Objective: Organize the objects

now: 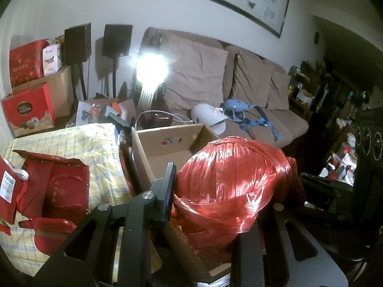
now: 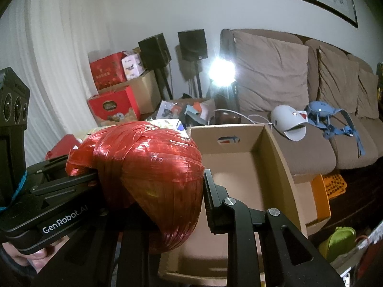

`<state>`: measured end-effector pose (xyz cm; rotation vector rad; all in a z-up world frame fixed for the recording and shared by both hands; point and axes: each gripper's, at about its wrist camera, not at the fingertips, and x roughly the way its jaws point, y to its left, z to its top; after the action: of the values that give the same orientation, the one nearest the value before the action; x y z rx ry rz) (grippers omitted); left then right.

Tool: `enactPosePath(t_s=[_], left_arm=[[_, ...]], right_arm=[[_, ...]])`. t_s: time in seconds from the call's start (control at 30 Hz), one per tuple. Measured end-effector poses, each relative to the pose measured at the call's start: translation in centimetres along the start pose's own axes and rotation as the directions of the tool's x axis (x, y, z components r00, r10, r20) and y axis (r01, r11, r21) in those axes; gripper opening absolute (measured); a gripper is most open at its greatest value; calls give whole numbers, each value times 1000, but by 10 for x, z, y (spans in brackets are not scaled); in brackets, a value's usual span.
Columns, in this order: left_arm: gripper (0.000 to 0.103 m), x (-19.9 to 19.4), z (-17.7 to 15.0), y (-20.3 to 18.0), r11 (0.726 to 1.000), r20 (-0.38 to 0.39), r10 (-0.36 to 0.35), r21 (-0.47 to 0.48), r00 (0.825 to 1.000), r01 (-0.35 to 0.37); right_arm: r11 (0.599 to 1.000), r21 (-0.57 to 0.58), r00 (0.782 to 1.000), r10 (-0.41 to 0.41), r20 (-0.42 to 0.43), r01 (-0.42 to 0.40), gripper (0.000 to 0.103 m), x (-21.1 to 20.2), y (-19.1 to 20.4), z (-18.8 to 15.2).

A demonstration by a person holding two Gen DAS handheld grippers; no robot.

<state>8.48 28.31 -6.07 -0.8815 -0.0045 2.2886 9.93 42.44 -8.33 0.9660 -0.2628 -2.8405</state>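
With the big red ball of plastic twine point(image 1: 229, 186) pinched between both the left gripper point(image 1: 215, 191) and the right gripper point(image 2: 153, 186) above the open cardboard box point(image 2: 277, 157), a slip off the glossy, yielding strands was judged possible.

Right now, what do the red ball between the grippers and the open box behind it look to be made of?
Red ball: looks like glossy plastic ribbon or raffia twine wound in flat strands; bright highlights and overlapping bands show. Open box: plain brown corrugated cardboard, matte, with a cut-out handle slot and folded flaps.
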Motion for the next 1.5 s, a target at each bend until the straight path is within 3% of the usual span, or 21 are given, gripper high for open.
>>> enactPosePath(t_s=[1.5], left_arm=[[23, 29, -7, -13, 1000, -79, -12, 7, 997, 13]], right_arm=[[998, 50, 998, -30, -60, 33, 22, 10, -19, -10]])
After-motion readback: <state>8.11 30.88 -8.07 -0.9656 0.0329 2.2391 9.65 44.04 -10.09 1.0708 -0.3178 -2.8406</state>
